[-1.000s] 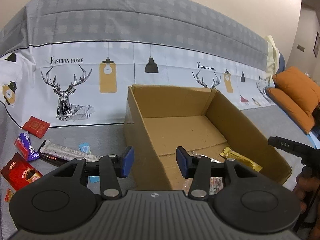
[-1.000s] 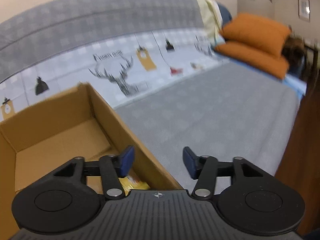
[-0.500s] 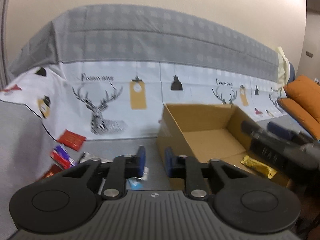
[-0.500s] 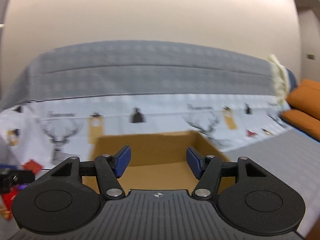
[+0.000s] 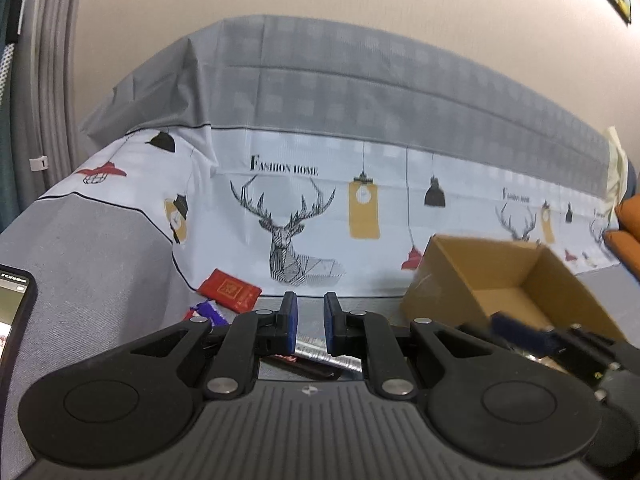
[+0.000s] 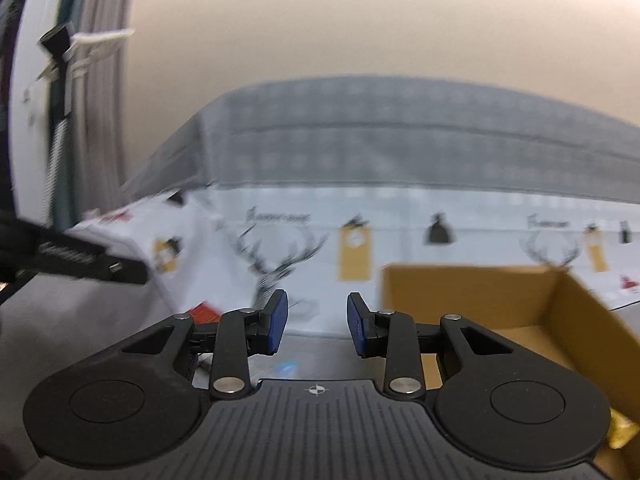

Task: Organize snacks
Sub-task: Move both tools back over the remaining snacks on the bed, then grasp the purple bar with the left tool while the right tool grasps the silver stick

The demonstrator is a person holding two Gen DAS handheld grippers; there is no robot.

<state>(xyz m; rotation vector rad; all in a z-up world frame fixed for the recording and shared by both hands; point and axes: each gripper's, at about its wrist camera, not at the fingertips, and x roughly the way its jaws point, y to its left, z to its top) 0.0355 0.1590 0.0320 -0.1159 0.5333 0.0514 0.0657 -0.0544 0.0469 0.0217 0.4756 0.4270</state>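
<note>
Left wrist view has swung from box (image 5: 508, 280) to snacks (image 5: 230, 290) — left gripper (image 5: 310, 326) narrowed, empty; right gripper (image 6: 316, 326) apart — next pick.

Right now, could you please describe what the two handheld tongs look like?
Both the left tongs and right tongs look alike: matte black ribbed bodies with round discs either side, black linkage arms with silver rivets, blue pads on the fingertips, a small crosshair mark.
</note>
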